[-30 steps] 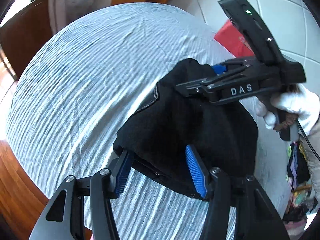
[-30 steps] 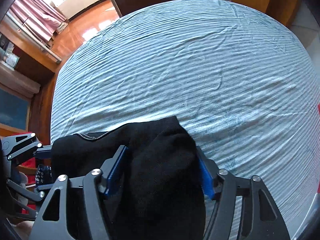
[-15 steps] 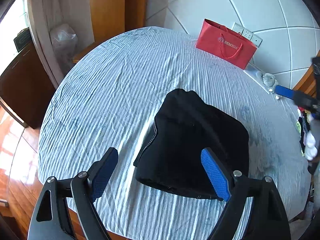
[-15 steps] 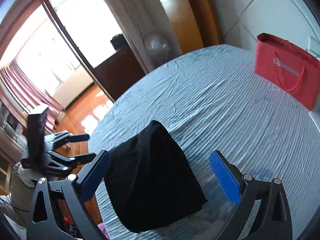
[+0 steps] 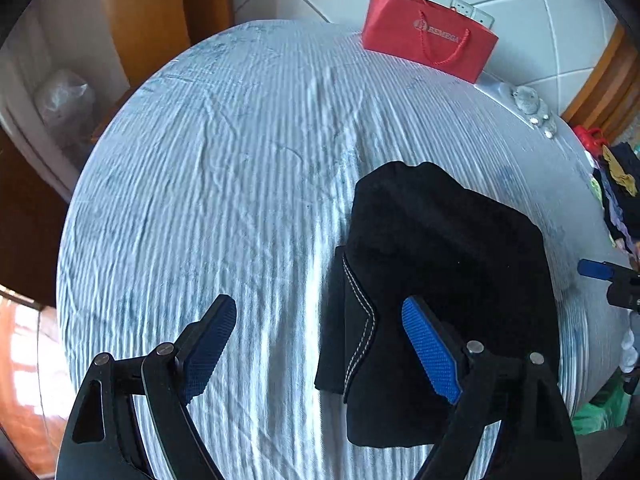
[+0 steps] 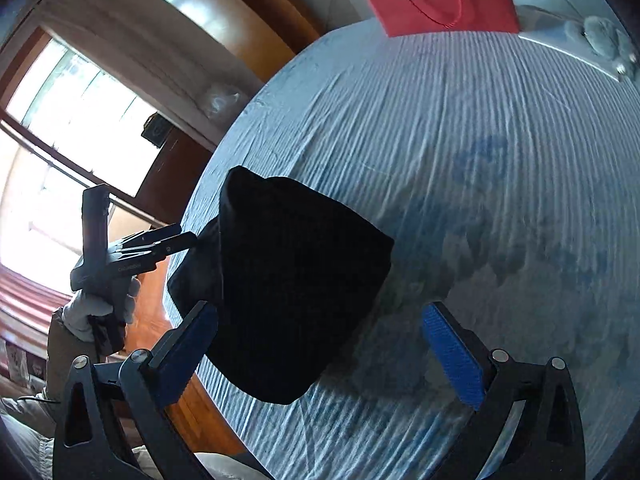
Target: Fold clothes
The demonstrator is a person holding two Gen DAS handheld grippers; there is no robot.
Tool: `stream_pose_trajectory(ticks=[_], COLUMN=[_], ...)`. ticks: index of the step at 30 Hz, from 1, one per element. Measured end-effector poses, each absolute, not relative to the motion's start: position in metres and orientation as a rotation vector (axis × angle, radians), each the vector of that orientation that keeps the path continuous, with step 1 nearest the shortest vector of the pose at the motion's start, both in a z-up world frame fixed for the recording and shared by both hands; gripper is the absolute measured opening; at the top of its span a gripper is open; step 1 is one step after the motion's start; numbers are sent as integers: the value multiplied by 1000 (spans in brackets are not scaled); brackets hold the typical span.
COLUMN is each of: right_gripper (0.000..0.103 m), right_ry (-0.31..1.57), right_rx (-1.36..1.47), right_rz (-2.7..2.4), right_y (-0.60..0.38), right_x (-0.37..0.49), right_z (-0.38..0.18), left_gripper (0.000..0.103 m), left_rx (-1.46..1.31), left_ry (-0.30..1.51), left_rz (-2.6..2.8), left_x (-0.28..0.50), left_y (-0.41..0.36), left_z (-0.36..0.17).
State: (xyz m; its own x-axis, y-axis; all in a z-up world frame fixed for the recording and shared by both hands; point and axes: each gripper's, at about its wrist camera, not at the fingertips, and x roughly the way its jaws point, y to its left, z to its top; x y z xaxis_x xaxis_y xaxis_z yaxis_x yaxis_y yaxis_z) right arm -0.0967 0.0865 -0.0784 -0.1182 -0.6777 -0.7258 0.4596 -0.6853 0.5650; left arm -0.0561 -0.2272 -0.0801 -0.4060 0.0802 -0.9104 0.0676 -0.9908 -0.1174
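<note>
A black garment [image 5: 440, 272], folded into a thick pad with pale stitching on one edge, lies on the blue-white striped tablecloth [image 5: 240, 200]. My left gripper [image 5: 320, 340] hovers open above the garment's near left edge. Its right pad [image 5: 430, 354] is over the fabric without pressing it and its left pad is over bare cloth. In the right wrist view the garment [image 6: 296, 280] lies just beyond my right gripper [image 6: 320, 356], which is wide open and empty. The left gripper [image 6: 188, 236], held by a white-gloved hand [image 6: 96, 308], points at the garment's far side.
A red paper bag [image 5: 428, 32] stands at the table's far edge beside a wall socket. A small grey fluffy thing [image 5: 526, 98] lies at the far right rim. A heap of mixed clothes [image 5: 620, 200] sits off the table's right side. Wooden floor shows beyond the left edge.
Both grippers let go of the black garment and opened wide. They pulled back and rolled, the right one swinging off to the side. The garment now rests folded on the cloth.
</note>
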Motion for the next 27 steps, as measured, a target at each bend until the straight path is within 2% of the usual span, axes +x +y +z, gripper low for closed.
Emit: stream_pose_trajectory(ticks=[6, 10, 12, 13, 15, 21, 27], right_gripper=[103, 103, 103, 103, 103, 103, 100], right_ry=[-414, -439, -432, -428, -421, -398, -442], right_rx=[1498, 1565, 1590, 1601, 1618, 1650, 1668], right_rz=[-1979, -2018, -2022, -2024, -2025, -2045, -2025], right_y=[73, 62, 56, 54, 50, 44, 42], right_x=[-84, -79, -79, -79, -78, -83, -93], right_z=[-99, -107, -110, -112, -114, -118, -125], left_gripper=[86, 87, 93, 103, 103, 103, 96], left_rx=[-1645, -1626, -1629, -1634, -1632, -1542, -1530], left_ry=[-286, -352, -410, -442, -538, -615, -612], left_rz=[2423, 2333, 2298, 2283, 2217, 2119, 2004], left_x=[-80, -84, -87, -89, -92, -97, -103], left_y=[-243, -245, -248, -250, -255, -255, -241], left_z=[-102, -114, -123, -128, -140, -149, -145])
